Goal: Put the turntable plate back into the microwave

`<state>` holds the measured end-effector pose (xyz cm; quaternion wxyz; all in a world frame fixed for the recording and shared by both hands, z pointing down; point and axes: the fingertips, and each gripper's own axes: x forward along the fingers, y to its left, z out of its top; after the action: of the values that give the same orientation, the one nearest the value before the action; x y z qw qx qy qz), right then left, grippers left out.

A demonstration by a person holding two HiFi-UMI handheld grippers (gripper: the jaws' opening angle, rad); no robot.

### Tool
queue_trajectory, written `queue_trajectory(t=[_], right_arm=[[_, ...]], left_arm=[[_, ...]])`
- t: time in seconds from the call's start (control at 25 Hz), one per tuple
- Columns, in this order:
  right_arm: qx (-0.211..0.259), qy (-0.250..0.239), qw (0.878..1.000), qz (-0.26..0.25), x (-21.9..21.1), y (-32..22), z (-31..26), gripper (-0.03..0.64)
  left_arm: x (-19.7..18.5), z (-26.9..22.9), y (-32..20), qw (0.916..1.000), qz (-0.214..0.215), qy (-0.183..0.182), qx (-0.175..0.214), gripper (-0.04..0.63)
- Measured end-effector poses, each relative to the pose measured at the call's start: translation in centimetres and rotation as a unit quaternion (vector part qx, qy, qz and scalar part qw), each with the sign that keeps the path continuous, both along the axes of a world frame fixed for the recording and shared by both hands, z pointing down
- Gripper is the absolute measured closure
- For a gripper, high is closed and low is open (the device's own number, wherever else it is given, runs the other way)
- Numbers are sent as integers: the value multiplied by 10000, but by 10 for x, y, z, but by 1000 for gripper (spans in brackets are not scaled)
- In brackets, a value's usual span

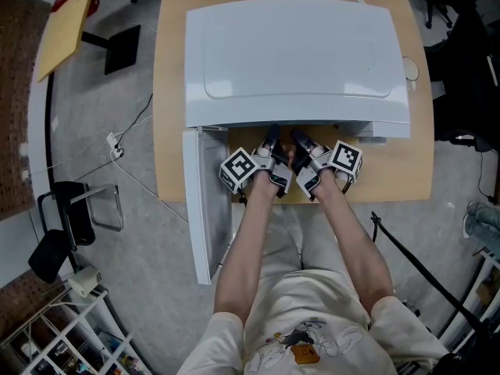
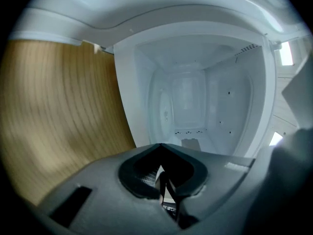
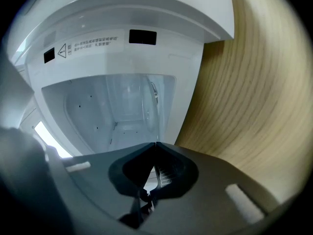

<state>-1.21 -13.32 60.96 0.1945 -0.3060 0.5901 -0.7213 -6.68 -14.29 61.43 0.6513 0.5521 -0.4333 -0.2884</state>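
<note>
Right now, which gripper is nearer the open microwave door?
Left. The left gripper sits just beside the door; the right gripper is beyond it, farther from the door.

A white microwave [image 1: 297, 61] is seen from above on a wooden table [image 1: 172, 92], with its door [image 1: 205, 209] swung open at the left, past the table's near edge. The left gripper [image 1: 271, 137] and the right gripper [image 1: 300, 139] are held side by side, tips at the microwave's front opening. A cable [image 1: 129, 135] is laid across the grey floor [image 1: 117, 248]

Bright, even light; fisheye edges dark, blurred.
</note>
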Motion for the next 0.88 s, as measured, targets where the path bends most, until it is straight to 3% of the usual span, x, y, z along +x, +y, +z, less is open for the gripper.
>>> queue_trajectory(t=[0.24, 0.44, 0.88], right_arm=[[-4, -23, 10000, -23, -1, 0, 0, 606], [-20, -63, 10000, -37, 0, 2, 2, 606], [-76, -33, 10000, 39, 10, 11, 3, 606]], left_arm=[[-2, 0, 8, 10000, -66, -9, -51, 598], [-26, 10, 10, 9984, -531, -65, -161, 598], [-17, 6, 3, 9992, -380, -9, -149, 598]])
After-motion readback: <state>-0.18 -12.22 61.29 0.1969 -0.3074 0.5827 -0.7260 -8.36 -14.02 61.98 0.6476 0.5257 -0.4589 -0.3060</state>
